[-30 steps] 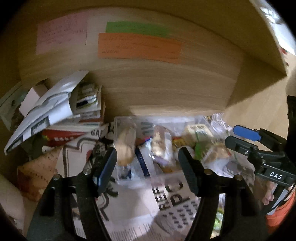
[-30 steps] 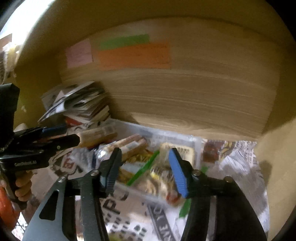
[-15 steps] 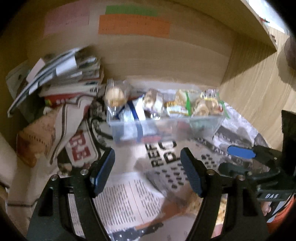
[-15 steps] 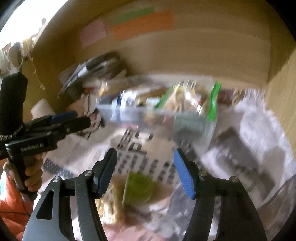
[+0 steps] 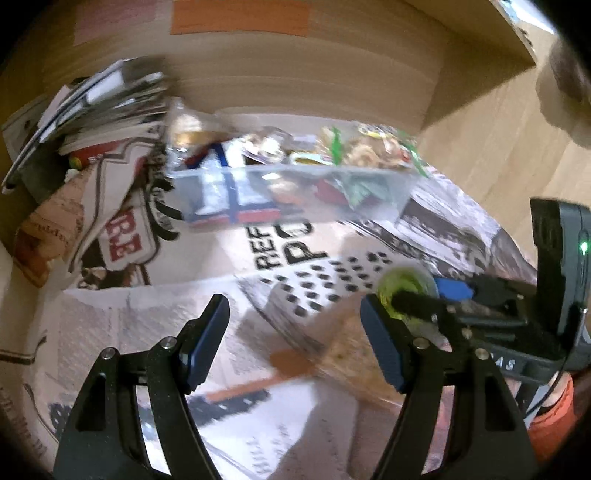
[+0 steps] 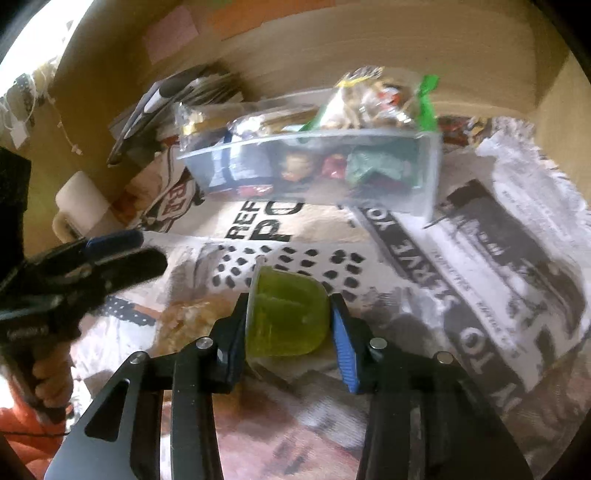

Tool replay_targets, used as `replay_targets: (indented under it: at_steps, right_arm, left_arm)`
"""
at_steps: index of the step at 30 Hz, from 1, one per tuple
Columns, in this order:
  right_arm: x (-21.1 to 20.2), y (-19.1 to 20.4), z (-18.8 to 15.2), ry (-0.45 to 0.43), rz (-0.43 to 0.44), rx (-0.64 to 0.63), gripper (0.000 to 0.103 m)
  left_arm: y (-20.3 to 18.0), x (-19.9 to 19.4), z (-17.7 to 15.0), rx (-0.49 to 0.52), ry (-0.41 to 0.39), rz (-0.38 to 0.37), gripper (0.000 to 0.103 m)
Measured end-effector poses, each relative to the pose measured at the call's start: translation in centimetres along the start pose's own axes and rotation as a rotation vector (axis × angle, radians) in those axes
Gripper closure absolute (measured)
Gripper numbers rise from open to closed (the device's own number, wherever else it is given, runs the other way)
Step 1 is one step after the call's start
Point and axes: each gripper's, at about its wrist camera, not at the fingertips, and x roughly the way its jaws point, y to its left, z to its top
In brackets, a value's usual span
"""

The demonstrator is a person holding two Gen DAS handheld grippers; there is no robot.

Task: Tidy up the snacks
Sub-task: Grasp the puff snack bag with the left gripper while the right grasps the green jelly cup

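A clear plastic bin (image 6: 424, 192) full of wrapped snacks stands on newspaper against the wooden back wall; it also shows in the left wrist view (image 5: 391, 195). My right gripper (image 6: 290, 321) is shut on a green jelly cup (image 6: 288, 317), held in front of the bin. In the left wrist view the green jelly cup (image 5: 402, 286) shows at the tip of the right gripper (image 5: 417, 299). My left gripper (image 5: 293, 332) is open and empty, well in front of the bin; it shows at the left of the right wrist view (image 6: 122, 254).
Newspaper sheets (image 5: 295, 251) cover the surface. A stack of magazines and papers (image 5: 110, 99) lies at the back left. Coloured sticky notes (image 5: 240, 16) are on the back wall. A white paper roll (image 6: 81, 199) sits at the left. A wooden side wall (image 5: 491, 140) rises at the right.
Both grippers have pulled back from the bin toward me. The right gripper, open a moment ago, has closed on the green jelly cup.
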Motion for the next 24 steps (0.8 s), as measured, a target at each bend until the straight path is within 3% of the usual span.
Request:
replay_targets:
  at_steps: [2, 12, 24]
  right_arm:
    - [-0.9, -0.5, -0.2, -0.019, -0.015, 0.005, 0.065]
    - [-4.7, -3.6, -1.3, -0.099, -0.055, 0.06, 0.065]
    - [-4.8, -3.4, -2.0, -0.109, 0.003, 0.056, 0.065]
  left_arm:
    - [-0.9, 0.0, -0.1, 0.0, 0.006, -0.008, 0.018]
    - [-4.1, 2.5, -1.1, -0.017, 0.075, 0.025, 0.017]
    - [-0.9, 0.6, -2.1, -0.049, 0.03, 0.117, 0.013]
